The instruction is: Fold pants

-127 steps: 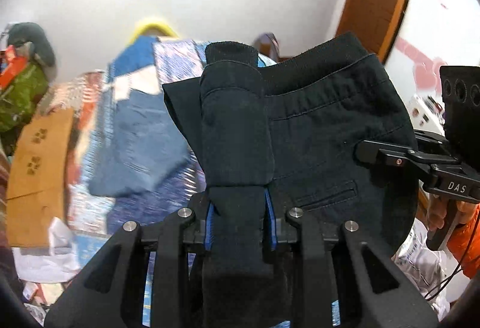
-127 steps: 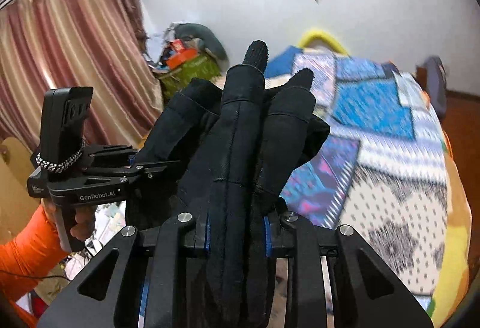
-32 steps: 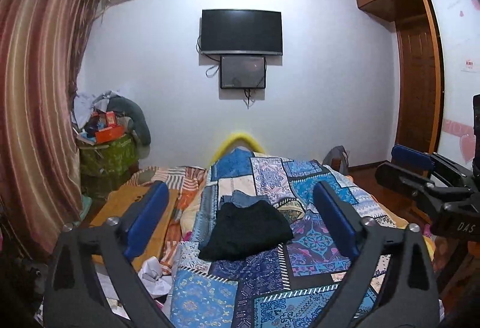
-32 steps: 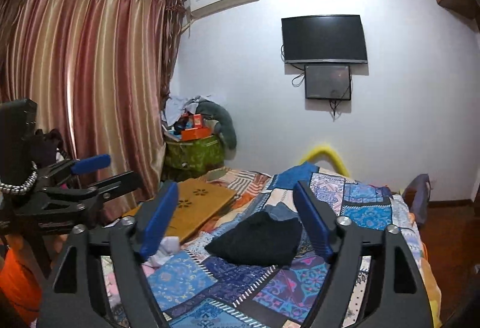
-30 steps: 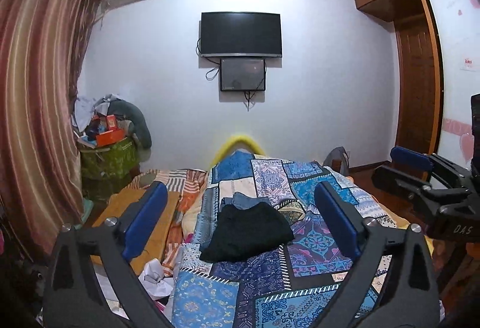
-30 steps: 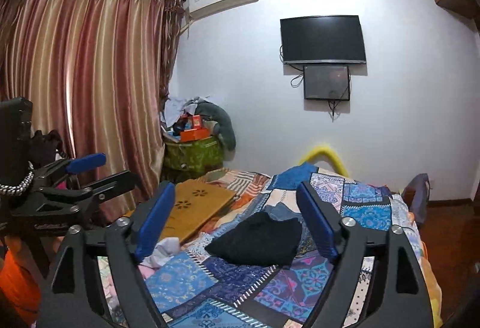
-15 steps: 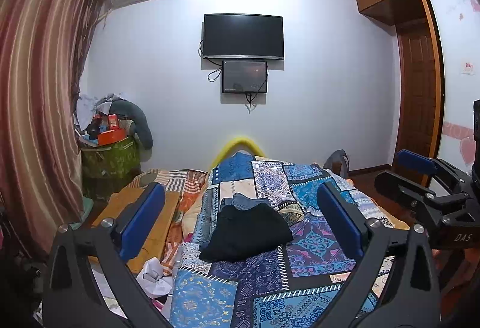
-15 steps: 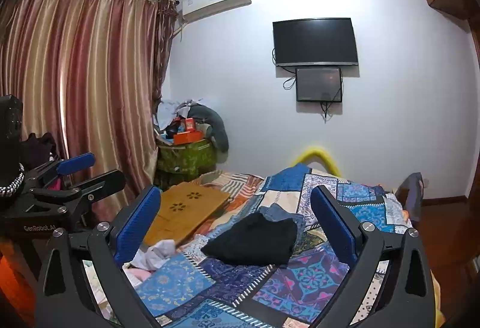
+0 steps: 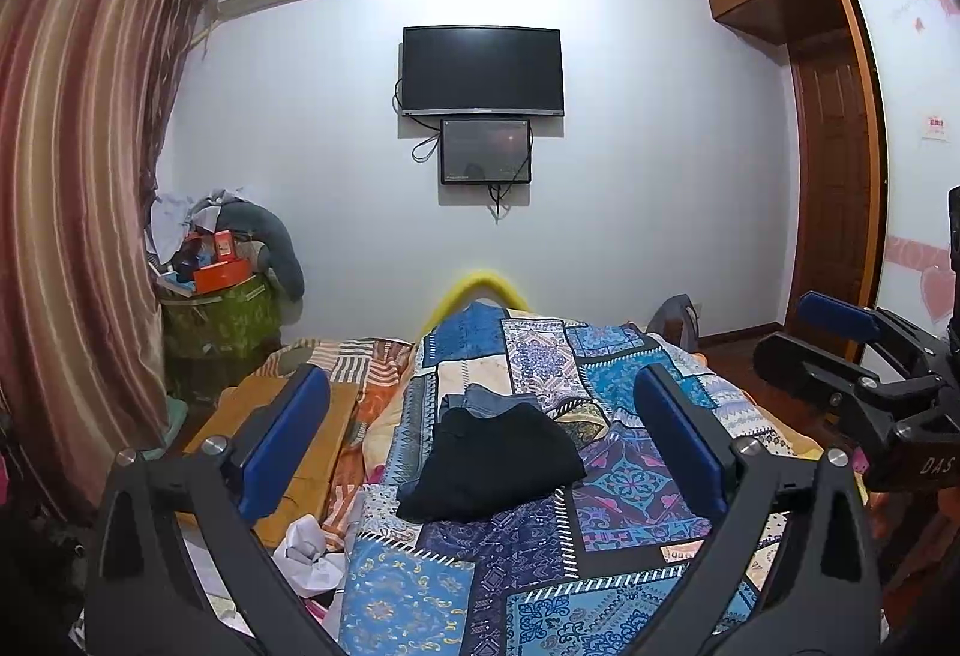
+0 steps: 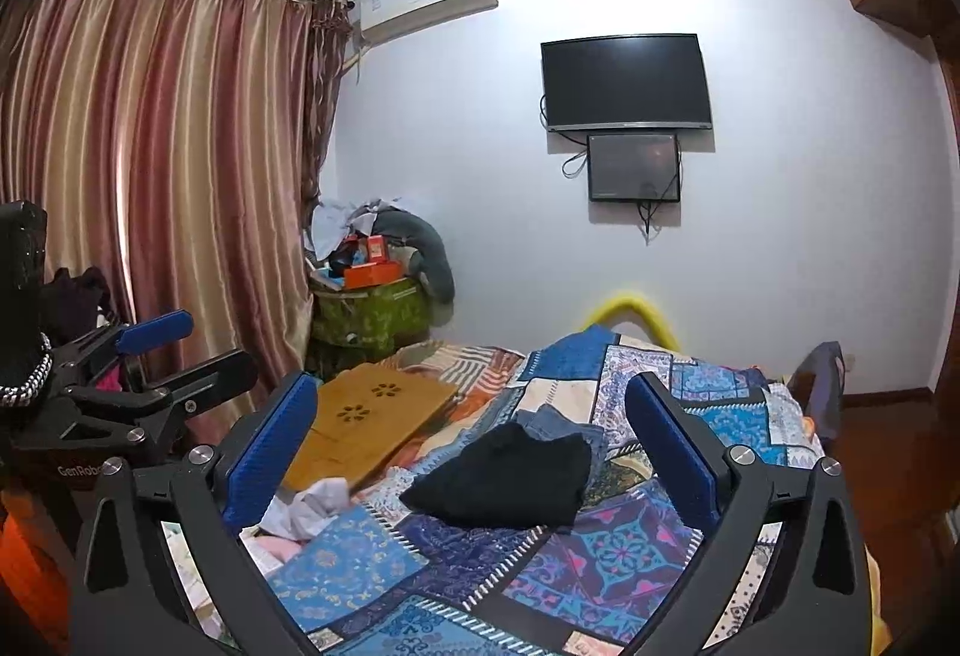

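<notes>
The black pants [image 9: 492, 461] lie folded in a compact pile on the patchwork bedspread [image 9: 606, 524], on top of folded blue jeans [image 9: 480, 397]. They also show in the right wrist view [image 10: 510, 479] with the jeans [image 10: 558, 425] behind. My left gripper [image 9: 480, 446] is open and empty, held well back from the pile. My right gripper [image 10: 474, 452] is open and empty too, also well back. Each gripper shows in the other's view: the right one [image 9: 840, 344] and the left one [image 10: 180, 350].
A wooden lap table [image 10: 366, 425] lies left of the pile. Crumpled white cloth [image 9: 309, 554] sits at the bed's left edge. A green bin heaped with clutter [image 10: 372, 308] stands by the curtain [image 10: 150, 212]. A TV [image 9: 483, 71] hangs on the far wall; a wooden wardrobe [image 9: 834, 212] stands right.
Four seconds ago both grippers were shut on the black pants held up. Now both are open and empty, drawn back, and the pants lie folded on the bed. Over the last second, jaws widened slightly.
</notes>
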`<state>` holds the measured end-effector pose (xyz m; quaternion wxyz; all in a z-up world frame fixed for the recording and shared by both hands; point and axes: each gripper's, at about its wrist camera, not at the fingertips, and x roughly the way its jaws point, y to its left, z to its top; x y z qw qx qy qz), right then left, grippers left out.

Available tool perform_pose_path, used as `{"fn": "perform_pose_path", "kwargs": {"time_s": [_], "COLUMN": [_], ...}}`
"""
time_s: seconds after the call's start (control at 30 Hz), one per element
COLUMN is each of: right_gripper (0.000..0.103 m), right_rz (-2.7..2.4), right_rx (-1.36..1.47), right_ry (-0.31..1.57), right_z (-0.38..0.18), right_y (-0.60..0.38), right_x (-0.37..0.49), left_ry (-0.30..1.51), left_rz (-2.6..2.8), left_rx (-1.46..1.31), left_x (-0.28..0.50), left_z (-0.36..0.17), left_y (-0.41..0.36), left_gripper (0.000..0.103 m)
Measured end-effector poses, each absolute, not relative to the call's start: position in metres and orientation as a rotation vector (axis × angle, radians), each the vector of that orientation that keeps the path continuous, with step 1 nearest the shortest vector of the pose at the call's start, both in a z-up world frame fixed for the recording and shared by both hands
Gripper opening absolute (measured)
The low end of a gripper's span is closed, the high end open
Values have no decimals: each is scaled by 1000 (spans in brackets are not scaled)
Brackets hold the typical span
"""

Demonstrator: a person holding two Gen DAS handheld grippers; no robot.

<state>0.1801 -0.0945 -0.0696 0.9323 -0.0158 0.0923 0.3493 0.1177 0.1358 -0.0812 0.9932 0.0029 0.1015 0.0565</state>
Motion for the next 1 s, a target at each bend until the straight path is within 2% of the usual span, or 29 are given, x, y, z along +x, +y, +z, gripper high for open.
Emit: {"fn": "perform_pose_path", "kwargs": {"time_s": [1.0], "right_gripper": [102], "right_rz": [697], "right_rx": [-9], "right_ry": [206], "right_z": [-67], "right_y": [-105], "right_x": [180], "left_ry": [210], "left_rz": [89], "left_rx": [15], "left_x": [120], "left_z": [-78], "left_y": [127], "left_gripper": [103]}}
